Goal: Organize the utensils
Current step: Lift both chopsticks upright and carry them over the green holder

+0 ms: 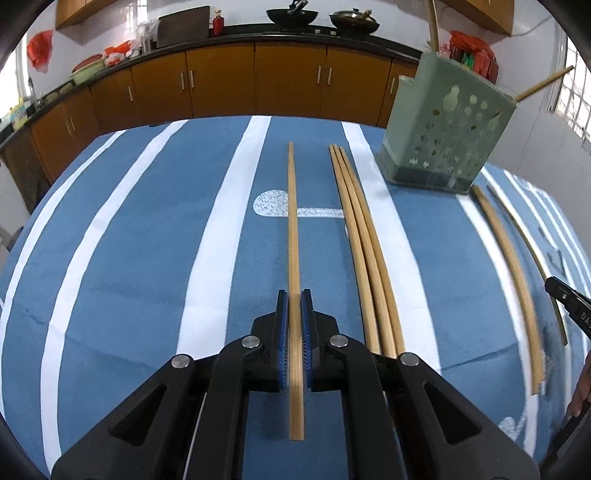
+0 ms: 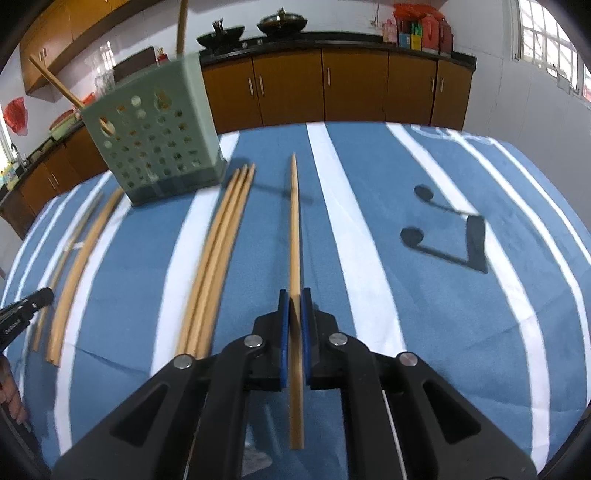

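Note:
A green perforated utensil holder (image 1: 445,134) stands on the blue striped tablecloth and holds two chopsticks; it also shows in the right wrist view (image 2: 155,136). My left gripper (image 1: 294,295) is shut on a single wooden chopstick (image 1: 293,229) that points away along the cloth. My right gripper (image 2: 294,295) is shut on another wooden chopstick (image 2: 294,221). Three chopsticks (image 1: 364,243) lie side by side between the two grippers, also in the right wrist view (image 2: 218,247). Two more chopsticks (image 1: 511,258) lie near the holder's base.
The table (image 1: 129,240) has a blue cloth with white stripes. Beyond it run brown kitchen cabinets (image 1: 288,77) with woks (image 1: 291,16) on a dark counter. The right gripper's tip (image 1: 569,302) shows at the left view's right edge.

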